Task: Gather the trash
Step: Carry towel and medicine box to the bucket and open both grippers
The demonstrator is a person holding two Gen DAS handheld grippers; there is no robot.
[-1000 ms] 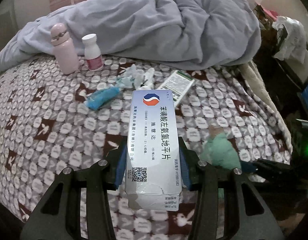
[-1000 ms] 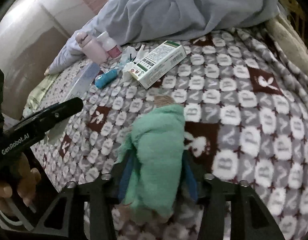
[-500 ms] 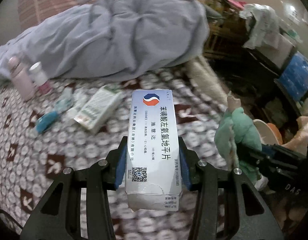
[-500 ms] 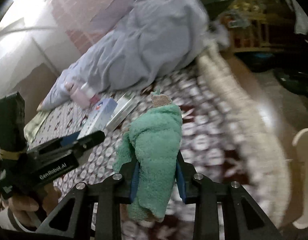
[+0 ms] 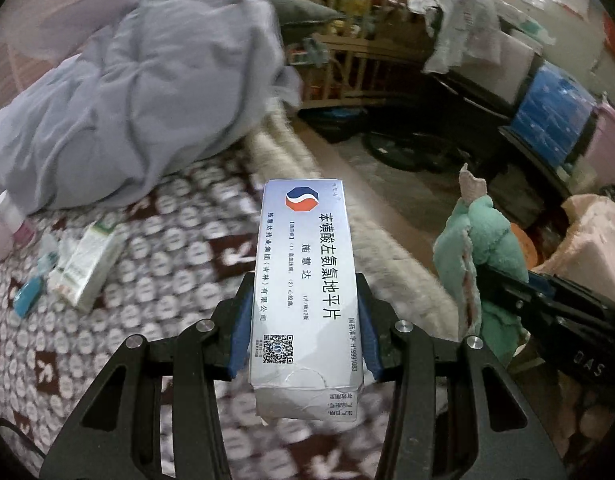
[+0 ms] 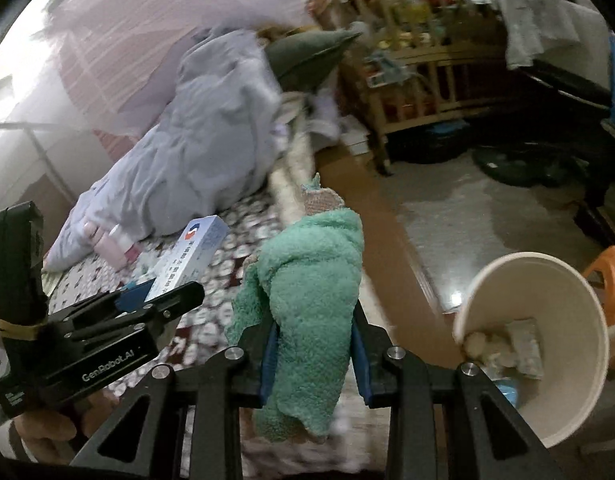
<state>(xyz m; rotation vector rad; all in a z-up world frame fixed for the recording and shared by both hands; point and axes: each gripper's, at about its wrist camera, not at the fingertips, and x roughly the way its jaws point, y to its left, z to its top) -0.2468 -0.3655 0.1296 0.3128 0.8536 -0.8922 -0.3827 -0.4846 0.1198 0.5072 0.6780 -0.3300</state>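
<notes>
My left gripper (image 5: 305, 332) is shut on a white medicine box (image 5: 305, 280) with Chinese print, held above the bed's edge. It also shows in the right wrist view (image 6: 189, 258). My right gripper (image 6: 313, 344) is shut on a crumpled green cloth (image 6: 313, 292), which also shows at the right of the left wrist view (image 5: 481, 248). A white waste bin (image 6: 535, 344) with trash inside stands on the floor at the lower right of the right wrist view. A green-and-white box (image 5: 91, 266) and a blue wrapper (image 5: 27, 300) lie on the patterned bedspread (image 5: 155, 280).
A grey duvet (image 5: 139, 92) is heaped on the bed. A pink bottle (image 6: 107, 246) and a white bottle (image 6: 127, 242) stand near it. A wooden shelf (image 6: 419, 76), an orange stool (image 6: 607, 276) and dark furniture (image 5: 487, 92) stand around the floor.
Both grippers have swung right, away from the bed towards the floor, each keeping its hold. The white bin has come into the right wrist view.
</notes>
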